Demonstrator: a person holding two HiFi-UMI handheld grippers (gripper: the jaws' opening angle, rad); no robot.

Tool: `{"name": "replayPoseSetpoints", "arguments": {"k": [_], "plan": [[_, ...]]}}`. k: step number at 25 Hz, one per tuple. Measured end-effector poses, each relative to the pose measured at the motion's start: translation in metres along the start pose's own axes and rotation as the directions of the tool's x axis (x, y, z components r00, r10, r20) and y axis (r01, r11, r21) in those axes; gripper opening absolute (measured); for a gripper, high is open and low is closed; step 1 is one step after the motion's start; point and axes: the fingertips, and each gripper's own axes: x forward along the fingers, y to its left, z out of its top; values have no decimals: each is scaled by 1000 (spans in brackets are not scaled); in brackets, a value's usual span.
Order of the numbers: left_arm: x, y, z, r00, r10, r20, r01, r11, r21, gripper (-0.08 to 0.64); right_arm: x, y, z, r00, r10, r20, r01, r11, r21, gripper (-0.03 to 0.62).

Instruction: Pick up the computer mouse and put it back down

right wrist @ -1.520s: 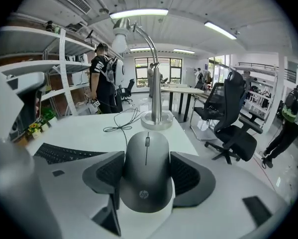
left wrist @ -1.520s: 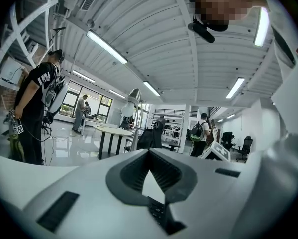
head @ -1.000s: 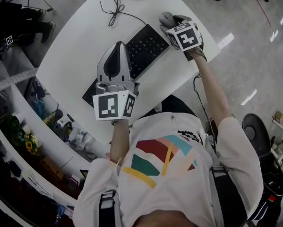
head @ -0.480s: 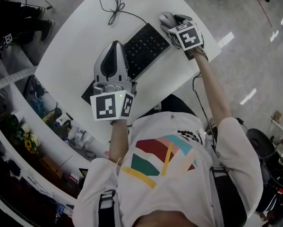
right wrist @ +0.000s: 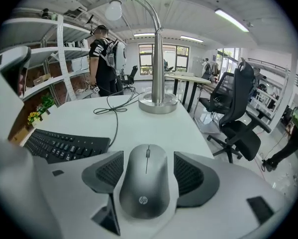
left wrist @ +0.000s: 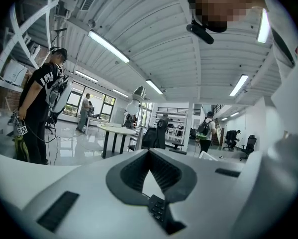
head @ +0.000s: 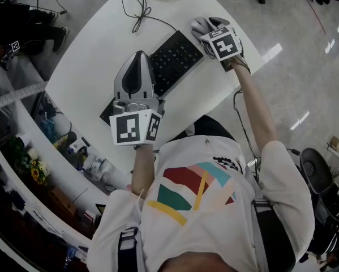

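The computer mouse [right wrist: 146,185] lies on the white worktop [head: 95,55] just off the right end of the keyboard [head: 169,58], its buttons pointing away from the person. That puts it in easy reach of the right arm. The right gripper [right wrist: 148,169] comes at it from behind and low, along its length, so that its fingers [right wrist: 109,171] flank the two long sides; they are drawn in to the mouse's width and appear to clasp it. The mouse looks level with the worktop, so I judge the lift not yet made. In the head view the right arm stretches nearly straight past the keyboard's right end, and the marker cube hides most of the mouse [head: 200,22] behind the right gripper [head: 206,28]. The left gripper [head: 139,58] has no part in this. It hangs above the keyboard's left half with the elbow tucked at the person's side, its fingers pressed together on nothing. Its own view looks up at the ceiling, which suggests it is simply parked clear. Beyond the keyboard's far edge stands a lamp base [right wrist: 157,101].
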Motion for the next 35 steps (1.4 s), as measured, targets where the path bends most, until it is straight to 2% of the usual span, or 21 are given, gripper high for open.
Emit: {"name": "replayPoseSetpoints", "arguments": {"k": [3, 6, 9, 12, 14, 15, 17, 20, 23, 30, 35], "plan": [[-4, -4, 8, 1000, -5, 23, 5, 1000, 7, 44, -20, 1, 22, 998, -13, 62, 13, 1000, 3, 298], [-8, -10, 16, 999, -14, 43, 14, 1000, 15, 44, -55, 5, 43, 991, -5, 133, -3, 998, 57, 298], [-16, -18, 22, 998, -24, 55, 22, 1000, 20, 44, -102, 18, 62, 974, 8, 228, -27, 996, 82, 296], [-24, -26, 31, 996, -43, 80, 41, 999, 26, 44, -156, 28, 84, 928, -43, 369, 4, 994, 107, 291], [-31, -32, 38, 993, -60, 102, 59, 998, 12, 44, -192, 34, 92, 890, -94, 445, 44, 992, 122, 202], [-35, -35, 41, 992, -65, 111, 65, 998, 4, 44, -210, 37, 93, 870, -115, 479, 58, 989, 133, 129], [-44, -42, 45, 990, -71, 121, 71, 997, 0, 44, -243, 46, 93, 832, -136, 538, 57, 985, 162, 50], [-55, -51, 53, 988, -74, 134, 73, 997, 12, 44, -281, 64, 87, 789, -130, 601, 5, 979, 205, 38], [-62, -58, 64, 984, -82, 159, 78, 996, 32, 44, -303, 85, 77, 760, -108, 641, -49, 974, 222, 38], [-76, -74, 80, 975, -103, 198, 93, 994, 58, 44, -315, 106, 52, 763, -118, 635, -42, 972, 230, 26], [-87, -85, 82, 972, -118, 204, 107, 992, 64, 44, -332, 106, 52, 746, -123, 654, -29, 976, 217, 20]]}}
